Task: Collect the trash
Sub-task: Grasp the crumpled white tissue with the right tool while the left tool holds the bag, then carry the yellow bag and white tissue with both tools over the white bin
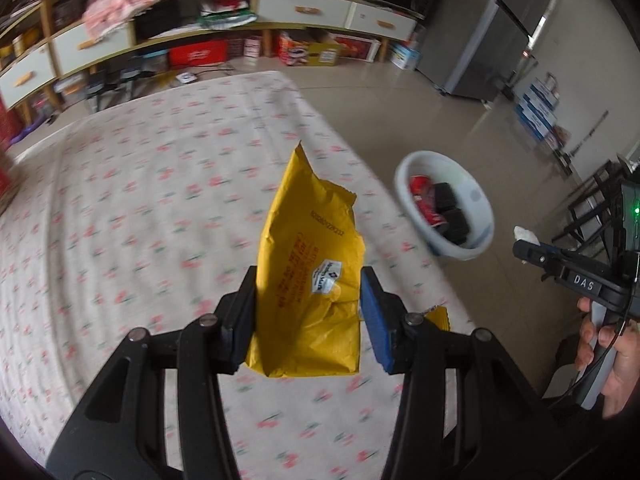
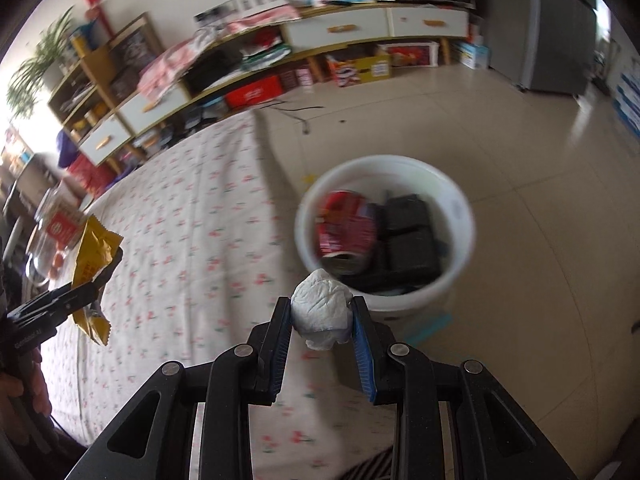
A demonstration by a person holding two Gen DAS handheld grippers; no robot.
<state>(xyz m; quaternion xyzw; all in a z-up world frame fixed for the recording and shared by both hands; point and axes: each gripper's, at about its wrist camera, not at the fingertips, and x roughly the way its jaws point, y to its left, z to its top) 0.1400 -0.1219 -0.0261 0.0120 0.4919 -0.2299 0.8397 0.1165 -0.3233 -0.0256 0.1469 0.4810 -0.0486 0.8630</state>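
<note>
The yellow wrapper (image 1: 310, 280) is pinched by the left gripper (image 1: 308, 316) above the bed (image 1: 140, 200); a tissue ball (image 2: 322, 314) is clamped by the right gripper (image 2: 322, 340) near the bin (image 2: 460, 216). Both seem light, soft, crushable.

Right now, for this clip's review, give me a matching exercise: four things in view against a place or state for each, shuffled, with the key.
Things:
1. yellow wrapper
2. crumpled white tissue
3. red can
4. white bin

Places or states:
A. standing on the tiled floor beside the bed
B. clamped in the left claw
C. lying inside the bin
D. clamped in the right claw

Pairs: 1-B, 2-D, 3-C, 4-A
</note>
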